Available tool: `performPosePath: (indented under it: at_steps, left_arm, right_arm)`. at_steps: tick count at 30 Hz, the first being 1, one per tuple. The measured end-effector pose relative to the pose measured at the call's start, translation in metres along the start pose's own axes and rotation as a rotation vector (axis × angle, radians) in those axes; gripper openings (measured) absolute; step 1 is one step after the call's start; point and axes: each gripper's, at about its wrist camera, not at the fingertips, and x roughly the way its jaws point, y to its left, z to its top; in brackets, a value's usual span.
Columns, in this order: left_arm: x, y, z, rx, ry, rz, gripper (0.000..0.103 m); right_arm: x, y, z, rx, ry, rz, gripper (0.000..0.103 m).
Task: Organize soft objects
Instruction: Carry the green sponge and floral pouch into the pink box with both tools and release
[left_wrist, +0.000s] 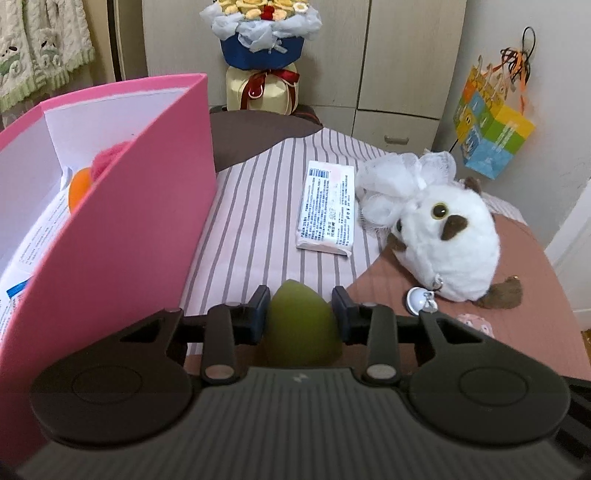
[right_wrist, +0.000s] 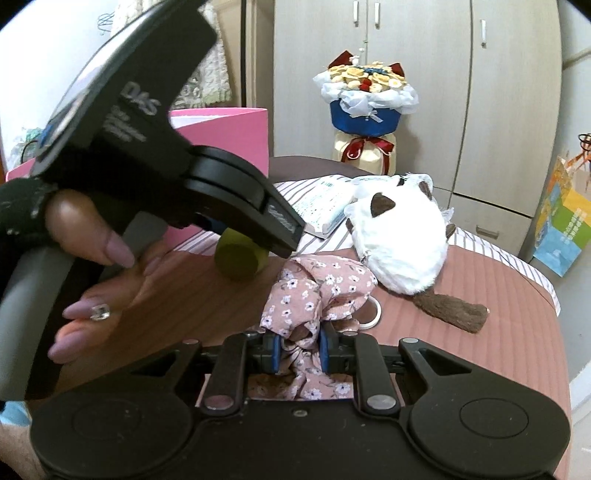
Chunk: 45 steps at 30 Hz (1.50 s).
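Two grippers at work, both loaded. Left gripper (left_wrist: 300, 308) with jaws clamped on a green sponge (left_wrist: 300, 325), egg-shaped, pointed end forward, lifted just off the surface beside the pink box (left_wrist: 122, 229). Same green sponge seen from the right wrist view (right_wrist: 238, 256), flat end facing the camera, hanging under the left gripper's black body. Bare hand (right_wrist: 107, 266) wrapped round that gripper's handle, long pale nails showing.

Right gripper (right_wrist: 298, 350) with jaws pinched on a floral scrunchie (right_wrist: 314, 299), pink cloth with small white flowers bunched between the blue pads and spilling forward; hard to say whether lifted or resting.

Further out, white plush toy (left_wrist: 448, 240) lying on the brown cover, brown tail trailing, small bell (left_wrist: 415, 300) near its lower edge. White tissue pack (left_wrist: 327, 212) flat on the striped sheet (left_wrist: 258, 229), just left of the plush. Pink box open at the left, something orange and something red inside, possibly more soft items. Flower bouquet (left_wrist: 260, 33) at the far end, cupboard doors behind.
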Motion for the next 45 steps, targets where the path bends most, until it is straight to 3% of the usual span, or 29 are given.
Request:
performPosePath:
  at_steps: [25, 32, 35, 42, 45]
  left_arm:
    - [-0.109, 0.016, -0.046, 0.095, 0.043, -0.233, 0.035]
    - [-0.138, 0.026, -0.064, 0.127, 0.087, -0.299, 0.035]
    - [-0.158, 0.027, -0.074, 0.18, 0.058, -0.262, 0.035]
    - [-0.197, 0.052, -0.08, 0.209, 0.08, -0.303, 0.035]
    - [-0.211, 0.068, -0.077, 0.21, 0.114, -0.336, 0.035]
  right_arm:
    - [-0.065, 0.019, -0.014, 0.096, 0.018, -0.025, 0.021]
    - [-0.088, 0.02, -0.022, 0.154, 0.073, 0.01, 0.021]
    - [-0.096, 0.026, -0.021, 0.157, 0.091, 0.029, 0.021]
    - [-0.114, 0.049, -0.006, 0.103, 0.118, 0.091, 0.022]
    - [-0.121, 0.061, 0.005, 0.086, 0.13, 0.156, 0.022]
